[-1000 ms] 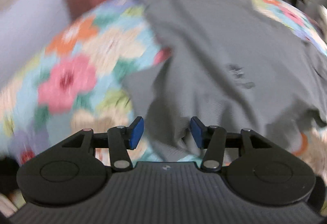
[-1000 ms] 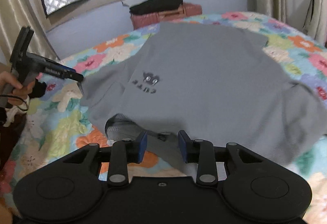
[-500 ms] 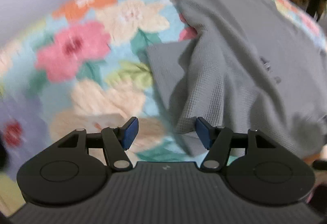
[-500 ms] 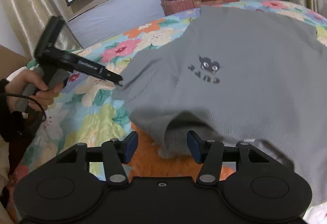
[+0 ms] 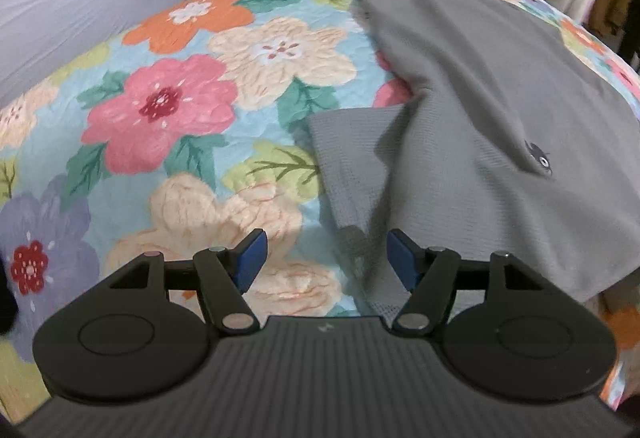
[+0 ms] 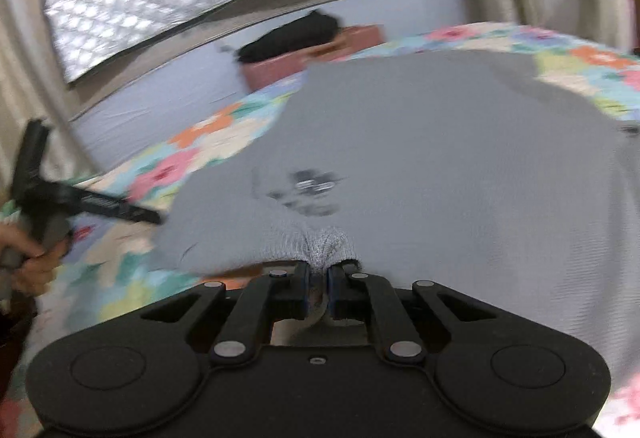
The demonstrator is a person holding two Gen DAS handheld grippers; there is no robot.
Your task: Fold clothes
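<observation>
I am at the start of the fold: the grey T-shirt [image 5: 500,86] lies spread on the flowered bedspread [image 5: 192,86], print side up, with nothing folded over yet as far as I can see

My right tool [image 6: 317,286] has just snapped closed, and in the right wrist view a bunch of the ribbed edge of the shirt stands pinched between its pads at six o'clock in the picture; that view is blurred, so I cannot say how deep the bite is

My left tool [image 5: 324,258] stands wide, its jaws having just been opening, and nothing is pressed between them. The sleeve [image 5: 352,174] runs down from twelve o'clock into the gap, its cloth lying mostly toward the right-hand pad [image 5: 402,262]. From the right wrist view this tool sits at nine o'clock, by the sleeve

I judge the next move is for the left tool to shut on the sleeve edge, then for both to lift together and carry the cloth across the body of the shirt, keeping the edge taut so it does not bunch
</observation>
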